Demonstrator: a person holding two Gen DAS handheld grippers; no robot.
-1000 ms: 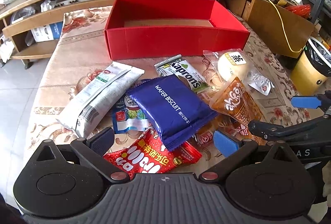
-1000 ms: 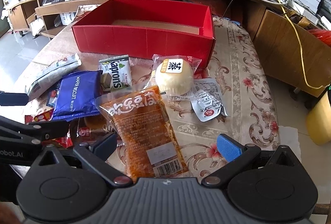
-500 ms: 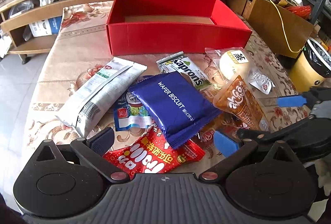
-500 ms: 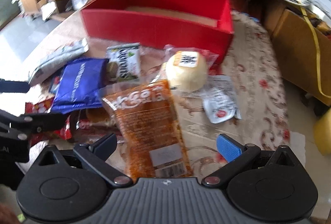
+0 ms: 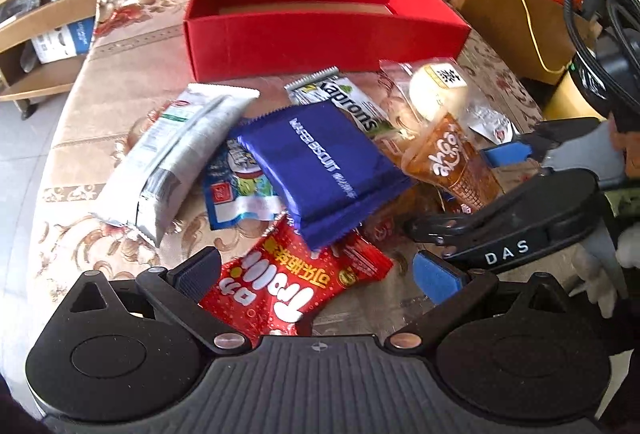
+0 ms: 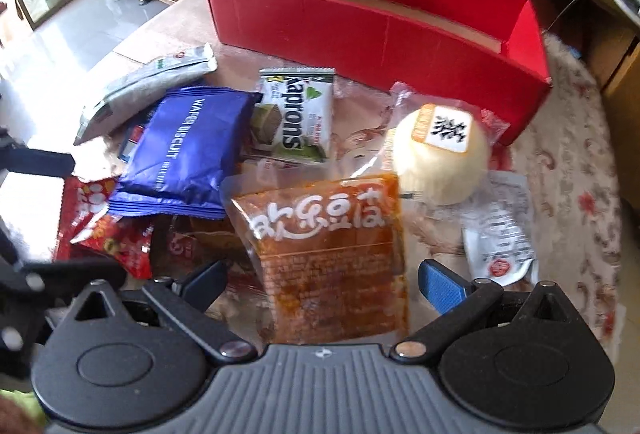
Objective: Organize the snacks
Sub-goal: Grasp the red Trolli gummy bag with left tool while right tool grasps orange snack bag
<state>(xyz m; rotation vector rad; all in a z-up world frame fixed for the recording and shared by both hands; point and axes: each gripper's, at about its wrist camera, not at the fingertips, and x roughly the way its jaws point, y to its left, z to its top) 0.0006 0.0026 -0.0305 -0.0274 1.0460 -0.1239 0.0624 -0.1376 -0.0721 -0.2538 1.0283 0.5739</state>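
Orange snack pouch [image 6: 328,258] flat on table [image 6: 572,169], long axis toward red box [image 6: 376,29] — right gripper [image 6: 320,280] fingers apart astride it, left gripper [image 5: 316,272] fingers apart.

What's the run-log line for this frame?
left claw: open, over red candy bag | right claw: open, over orange pouch | red box: no snacks visible

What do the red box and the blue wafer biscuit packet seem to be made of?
Red box: probably matte cardboard; its walls show straight fold creases and a brown inner floor. Blue wafer biscuit packet: likely glossy plastic film or foil; it shines and has crimped, serrated end seals.
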